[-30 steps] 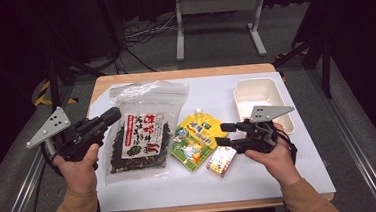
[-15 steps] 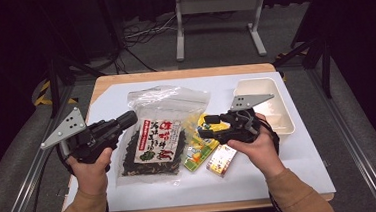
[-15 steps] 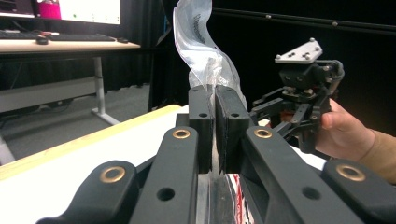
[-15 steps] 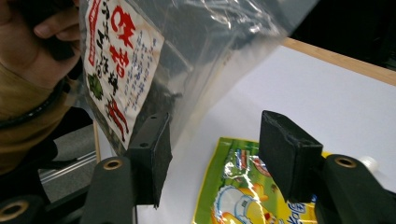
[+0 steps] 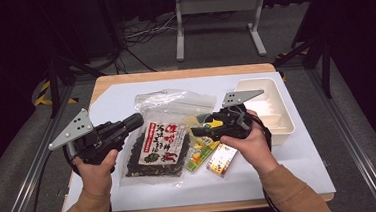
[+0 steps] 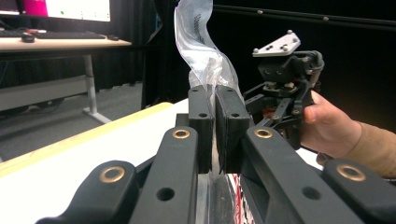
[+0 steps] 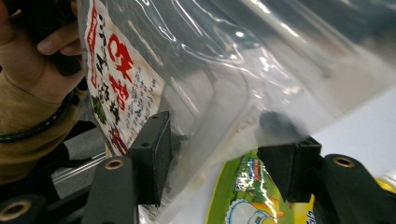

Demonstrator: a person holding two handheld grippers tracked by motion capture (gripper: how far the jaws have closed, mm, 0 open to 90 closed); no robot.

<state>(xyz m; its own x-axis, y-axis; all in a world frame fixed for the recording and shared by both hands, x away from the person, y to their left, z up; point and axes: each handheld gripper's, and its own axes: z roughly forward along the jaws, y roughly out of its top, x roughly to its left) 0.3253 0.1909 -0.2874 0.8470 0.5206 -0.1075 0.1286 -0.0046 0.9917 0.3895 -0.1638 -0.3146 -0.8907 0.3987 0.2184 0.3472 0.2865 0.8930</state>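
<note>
The left hand-held gripper (image 5: 136, 121) is clamped tight on the left edge of the clear bag (image 5: 169, 122). In the left gripper view its two black jaws are pressed together with the thin plastic of the bag (image 6: 201, 49) squeezed between them, and the plastic stands up above the jaws.

The bag lies in the middle of the white surface (image 5: 300, 163). It has dark seaweed inside and a white label (image 5: 162, 143) with red writing. In the high view its top part is empty, see-through and crinkled.

The right hand-held gripper (image 5: 196, 132) is at the right edge of the bag. Its jaws stand wide apart. In the right gripper view the clear plastic (image 7: 224, 70) hangs between and in front of the two pads, but the pads do not press on it. The jaws have just closed a little.

A green and yellow pouch (image 5: 202, 152) lies under the right gripper, touching the bag's right side. A small yellow and white pack (image 5: 222, 159) lies just beside the pouch. A white tray (image 5: 282, 122) sits near the right edge of the surface, behind the right hand (image 5: 249, 144).
</note>
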